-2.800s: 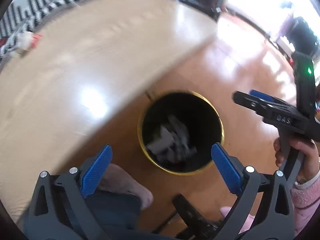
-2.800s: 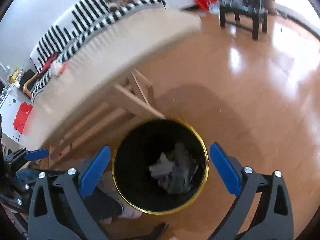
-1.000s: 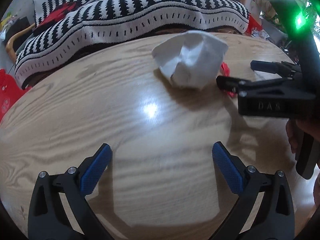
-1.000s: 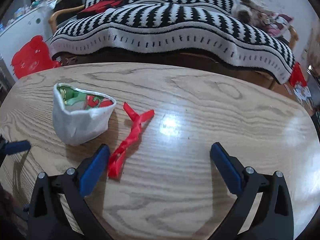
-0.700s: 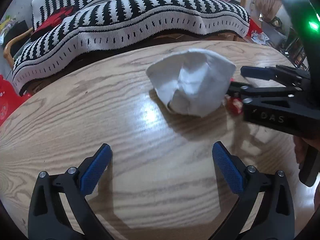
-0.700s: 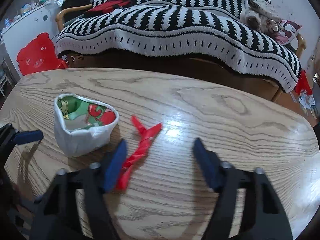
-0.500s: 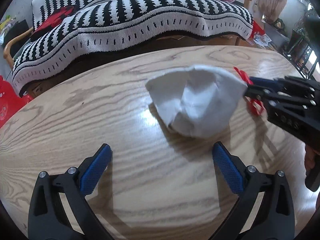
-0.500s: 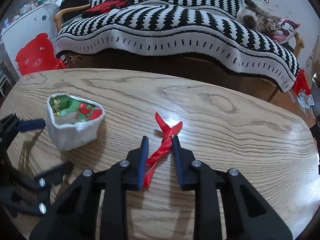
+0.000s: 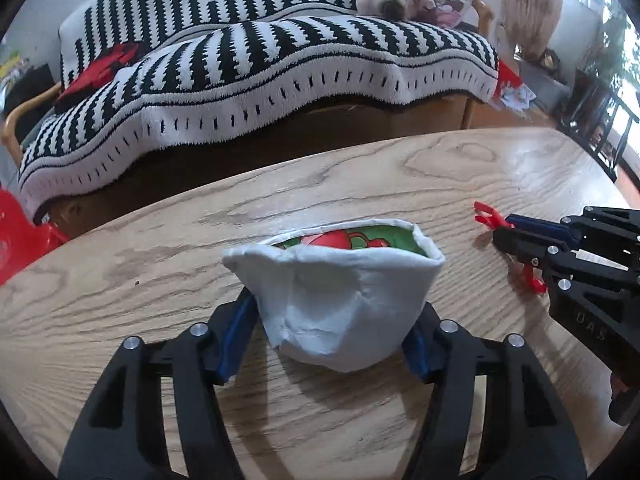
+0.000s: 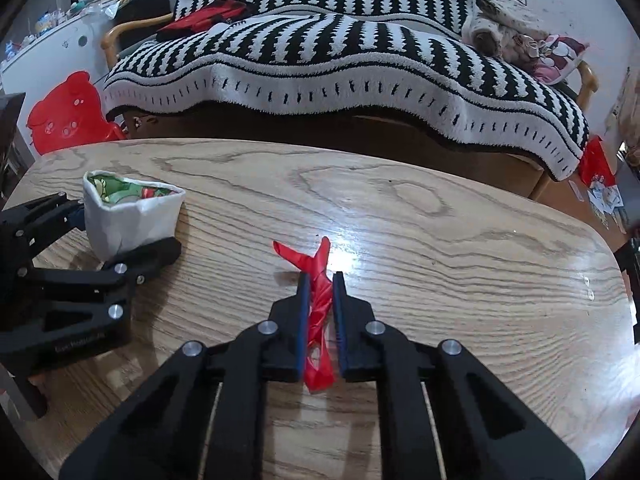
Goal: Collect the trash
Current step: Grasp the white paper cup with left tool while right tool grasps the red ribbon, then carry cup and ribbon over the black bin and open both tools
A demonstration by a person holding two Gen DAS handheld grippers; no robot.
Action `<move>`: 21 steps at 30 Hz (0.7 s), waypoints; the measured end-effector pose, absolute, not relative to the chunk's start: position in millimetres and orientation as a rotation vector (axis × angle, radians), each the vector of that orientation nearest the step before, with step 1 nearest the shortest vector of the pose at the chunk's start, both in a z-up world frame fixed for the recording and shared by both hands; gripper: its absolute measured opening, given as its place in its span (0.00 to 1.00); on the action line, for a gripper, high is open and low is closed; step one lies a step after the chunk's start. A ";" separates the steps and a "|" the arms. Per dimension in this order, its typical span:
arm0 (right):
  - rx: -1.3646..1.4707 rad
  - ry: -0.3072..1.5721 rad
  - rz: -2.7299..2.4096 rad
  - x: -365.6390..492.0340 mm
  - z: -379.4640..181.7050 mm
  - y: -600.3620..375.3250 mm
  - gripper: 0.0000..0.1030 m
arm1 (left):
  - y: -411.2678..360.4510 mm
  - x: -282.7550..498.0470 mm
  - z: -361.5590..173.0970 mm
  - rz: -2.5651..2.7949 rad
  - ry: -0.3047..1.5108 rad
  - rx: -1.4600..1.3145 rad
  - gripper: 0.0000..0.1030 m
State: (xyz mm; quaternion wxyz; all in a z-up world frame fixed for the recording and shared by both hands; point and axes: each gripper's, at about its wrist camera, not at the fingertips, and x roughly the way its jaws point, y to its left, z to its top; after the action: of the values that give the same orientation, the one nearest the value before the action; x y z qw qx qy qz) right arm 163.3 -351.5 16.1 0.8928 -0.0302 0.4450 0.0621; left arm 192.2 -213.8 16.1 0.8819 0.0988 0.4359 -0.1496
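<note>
Left gripper [image 9: 332, 320]: jaws closing around the crumpled white paper cup with a green-and-red printed lining [image 9: 340, 292]. Blue pads [image 9: 236, 332] sit against both sides of the cup's lower wall; cup is dented and stands upright on the light oak-grain wooden table [image 9: 160, 264], near its left part in the right wrist view.

Right gripper [image 10: 318, 308]: jaws closing, nearly together, pinching the twisted red plastic strip [image 10: 318, 312] along its length. Its forked far end sticks out past the fingertips; strip lies on the table, mid-surface, well right of the cup.

Grippers are side by side, apart. Behind the table: black-and-white striped blanket [image 10: 340, 48] draped over a sofa.
</note>
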 end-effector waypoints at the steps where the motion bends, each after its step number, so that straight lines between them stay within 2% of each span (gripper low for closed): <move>1: -0.049 0.923 0.126 161.4 16.2 -352.6 0.11 | -213.8 188.0 16.4 -0.318 0.910 0.206 0.58; 6: -0.029 0.931 0.100 135.1 16.3 -348.3 0.11 | -207.9 151.6 17.9 -0.315 0.929 0.201 0.57; 10: 0.014 0.958 0.085 95.8 16.8 -345.3 0.11 | -205.3 91.8 19.0 -0.331 0.959 0.212 0.57; 14: 0.125 0.970 0.109 29.1 24.7 -353.5 0.11 | -200.7 34.1 36.2 -0.358 0.965 0.190 0.57; 21: 0.215 0.845 0.088 -119.4 73.6 -379.8 0.11 | -239.1 -88.0 73.1 -0.531 0.942 0.238 0.57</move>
State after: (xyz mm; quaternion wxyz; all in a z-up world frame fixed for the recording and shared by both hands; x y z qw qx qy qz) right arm -119.4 -379.8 73.6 0.9055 0.1041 0.4091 0.0425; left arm -88.0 -239.1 73.1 0.8506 0.1129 0.4474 -0.2521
